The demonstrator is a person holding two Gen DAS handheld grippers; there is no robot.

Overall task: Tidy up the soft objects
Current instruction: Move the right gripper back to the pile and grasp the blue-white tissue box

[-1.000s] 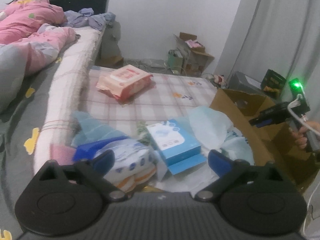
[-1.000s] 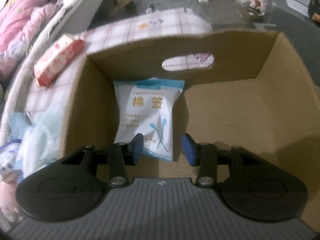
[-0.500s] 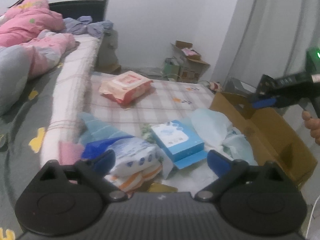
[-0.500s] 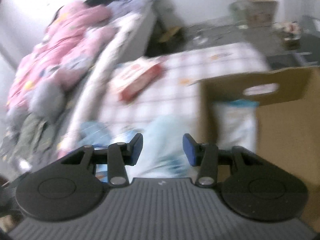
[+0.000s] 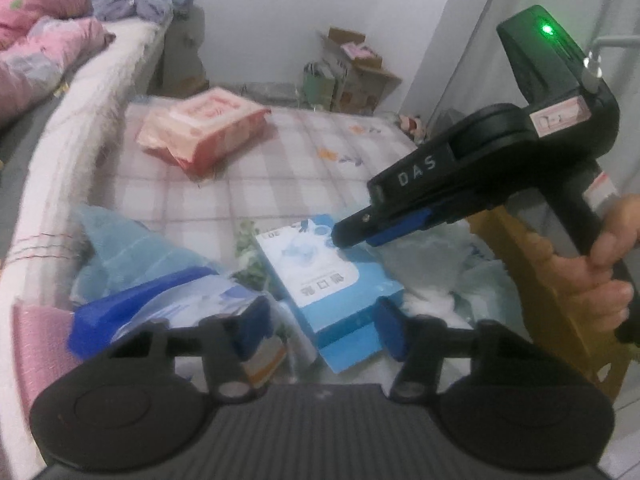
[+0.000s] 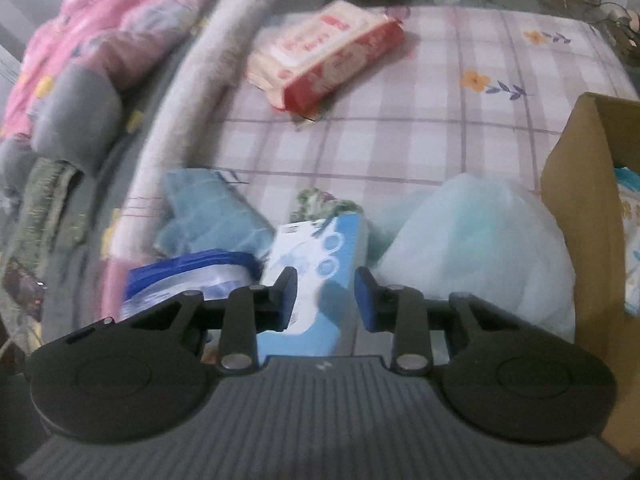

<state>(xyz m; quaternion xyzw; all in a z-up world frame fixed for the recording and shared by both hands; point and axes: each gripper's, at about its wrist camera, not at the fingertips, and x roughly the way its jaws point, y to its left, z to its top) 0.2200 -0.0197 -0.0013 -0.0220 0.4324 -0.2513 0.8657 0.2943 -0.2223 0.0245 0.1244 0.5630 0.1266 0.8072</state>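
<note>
Left gripper (image 5: pixel 320 320) part open, just closing, astride near end of blue box (image 5: pixel 332 280), pads clear. Right gripper (image 6: pixel 326 300) narrower, just closing, empty above same box. Cardboard box edge (image 6: pixel 580 184) right; checked mattress (image 6: pixel 420 120) open beyond.

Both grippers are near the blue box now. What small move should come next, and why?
Probably lower the right hand-held gripper a little onto the blue box. Its jaws, just closing, sit over the box's far end with nothing between them, and the cardboard box stands close beside it.
</note>
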